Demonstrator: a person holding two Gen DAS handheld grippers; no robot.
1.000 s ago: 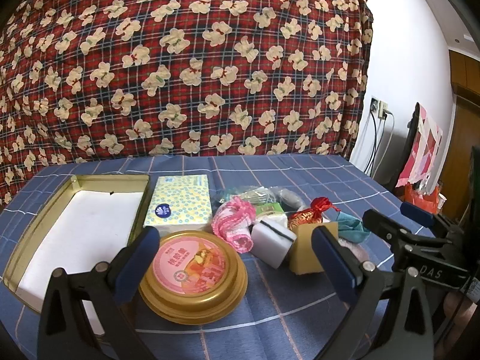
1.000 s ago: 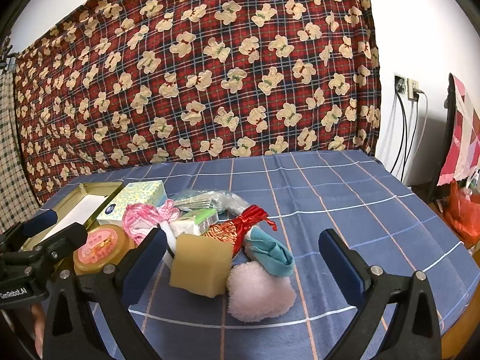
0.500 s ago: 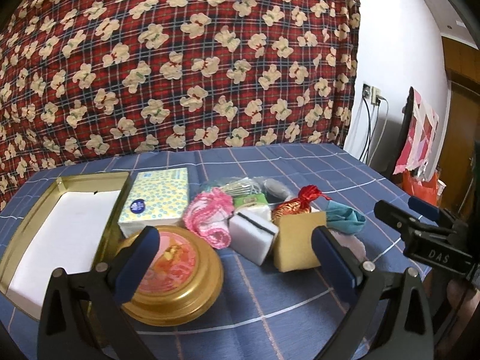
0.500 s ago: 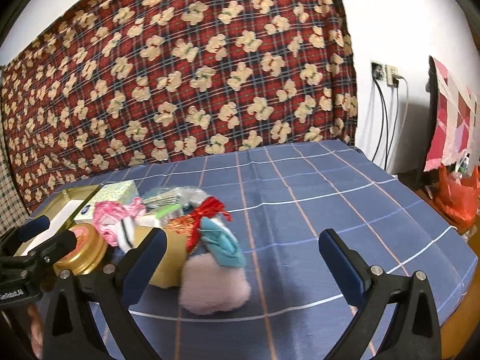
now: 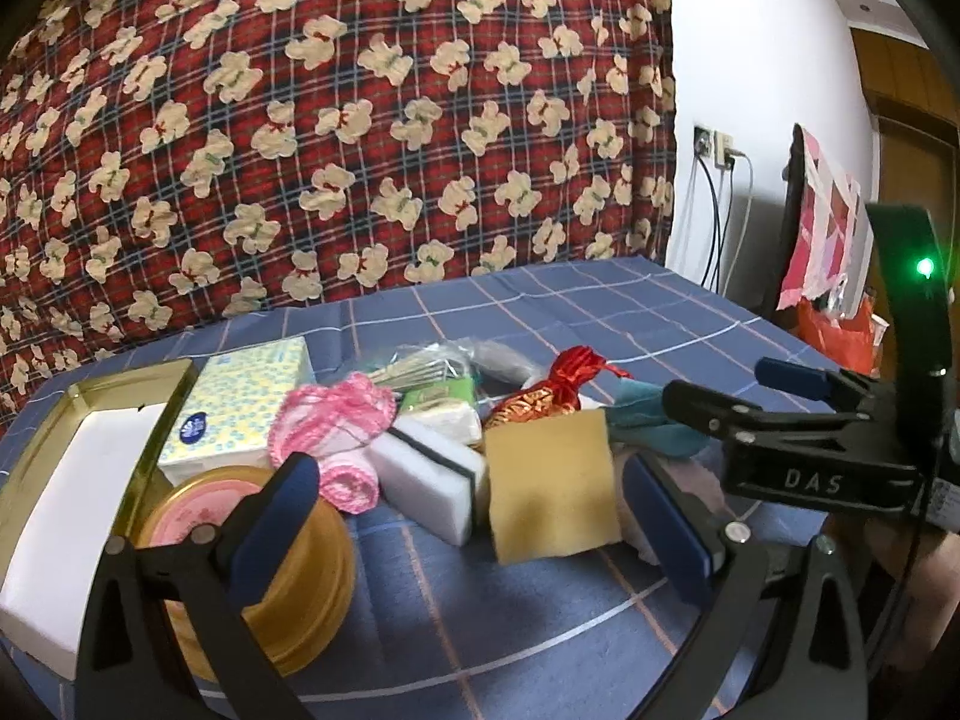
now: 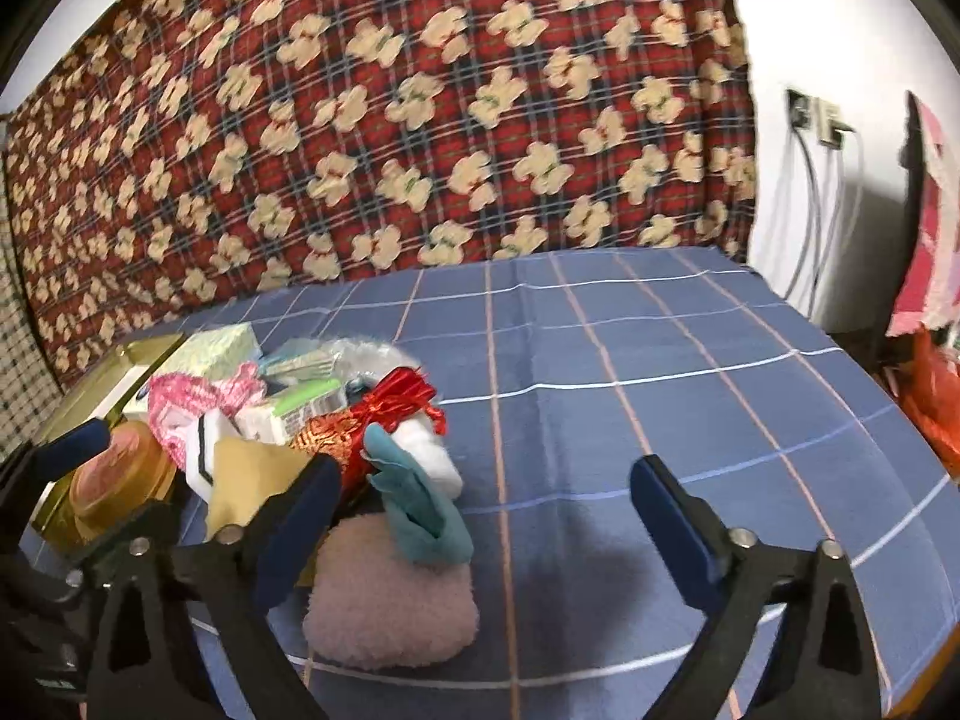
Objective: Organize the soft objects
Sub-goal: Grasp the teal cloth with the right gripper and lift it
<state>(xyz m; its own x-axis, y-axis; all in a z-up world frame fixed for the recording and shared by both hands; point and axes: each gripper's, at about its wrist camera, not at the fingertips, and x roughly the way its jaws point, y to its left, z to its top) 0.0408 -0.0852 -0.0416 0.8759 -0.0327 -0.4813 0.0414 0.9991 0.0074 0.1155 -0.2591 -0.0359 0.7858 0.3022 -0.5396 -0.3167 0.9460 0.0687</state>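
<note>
The approach is in hand; the right gripper (image 6: 480,516), jaws wide but just narrowing with nothing pressed, hovers over the pink puff (image 6: 390,612) on the blue tablecloth (image 6: 660,396), probably its target; the left gripper (image 5: 468,516) gapes empty near the yellow sponge (image 5: 552,486); next, descend and close.

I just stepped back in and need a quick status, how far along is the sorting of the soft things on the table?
Nothing looks sorted yet: the gold tray holds only its white liner, and the yellow sponge, pink puff, teal cloth and pink knit sit in one pile. Nothing is in hand: the left gripper and right gripper are open near the pile. All picking and placing remains.
</note>
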